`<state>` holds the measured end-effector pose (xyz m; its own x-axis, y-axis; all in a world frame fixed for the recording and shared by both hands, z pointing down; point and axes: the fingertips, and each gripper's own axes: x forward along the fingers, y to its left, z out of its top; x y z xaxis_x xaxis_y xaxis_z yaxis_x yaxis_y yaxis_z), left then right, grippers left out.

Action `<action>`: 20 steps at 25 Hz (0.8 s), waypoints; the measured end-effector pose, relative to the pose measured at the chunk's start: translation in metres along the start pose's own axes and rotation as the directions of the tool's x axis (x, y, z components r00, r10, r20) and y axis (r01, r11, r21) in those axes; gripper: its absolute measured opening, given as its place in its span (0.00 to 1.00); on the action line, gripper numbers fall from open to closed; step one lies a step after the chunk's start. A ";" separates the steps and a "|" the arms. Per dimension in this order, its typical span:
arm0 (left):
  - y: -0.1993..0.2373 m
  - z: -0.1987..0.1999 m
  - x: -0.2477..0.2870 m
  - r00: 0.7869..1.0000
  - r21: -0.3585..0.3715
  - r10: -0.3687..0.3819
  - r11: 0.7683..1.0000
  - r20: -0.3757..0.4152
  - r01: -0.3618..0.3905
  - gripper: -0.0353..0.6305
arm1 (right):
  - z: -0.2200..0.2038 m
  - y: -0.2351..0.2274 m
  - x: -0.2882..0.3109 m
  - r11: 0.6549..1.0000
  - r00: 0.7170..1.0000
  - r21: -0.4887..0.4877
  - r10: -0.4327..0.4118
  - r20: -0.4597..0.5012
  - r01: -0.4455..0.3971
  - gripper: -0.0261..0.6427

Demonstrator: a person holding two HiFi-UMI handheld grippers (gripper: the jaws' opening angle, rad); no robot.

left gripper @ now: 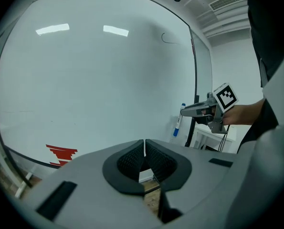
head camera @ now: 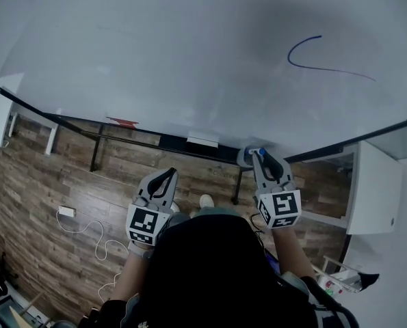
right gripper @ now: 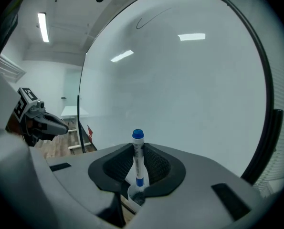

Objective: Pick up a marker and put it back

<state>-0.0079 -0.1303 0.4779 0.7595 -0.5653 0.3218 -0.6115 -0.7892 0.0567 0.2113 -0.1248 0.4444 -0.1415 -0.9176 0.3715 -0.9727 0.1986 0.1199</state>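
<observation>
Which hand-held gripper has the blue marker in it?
The right hand-held gripper: its jaws are closed on the blue-capped marker, which stands upright between them. The left hand-held gripper has its jaws together with nothing between.

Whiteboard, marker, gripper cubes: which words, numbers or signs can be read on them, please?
No text can be read anywhere.
Marker: faint print on the barrel, too small to read.
Whiteboard: only a blue curved line, not a letter.
Red striped sign, low on the whiteboard: no legible words.
Left cube and right cube: black-and-white square patterns, no letters.
</observation>
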 end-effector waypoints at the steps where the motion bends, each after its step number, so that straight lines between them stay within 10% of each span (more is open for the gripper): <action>1: -0.001 -0.002 0.000 1.000 0.000 0.000 1.000 -0.008 0.000 0.09 | -0.005 -0.002 0.001 1.000 1.000 0.003 -0.003 -0.007 0.003 0.18; 20: -0.003 -0.038 -0.017 0.989 -0.026 0.065 0.997 -0.131 -0.069 0.09 | -0.088 -0.013 0.038 0.999 0.992 0.037 0.027 -0.126 -0.022 0.18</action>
<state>-0.0273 -0.1094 0.5078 0.6826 -0.5790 0.4459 -0.6678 -0.7420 0.0590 0.2348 -0.1320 0.5379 -0.1434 -0.8611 0.4877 -0.9755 0.2060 0.0770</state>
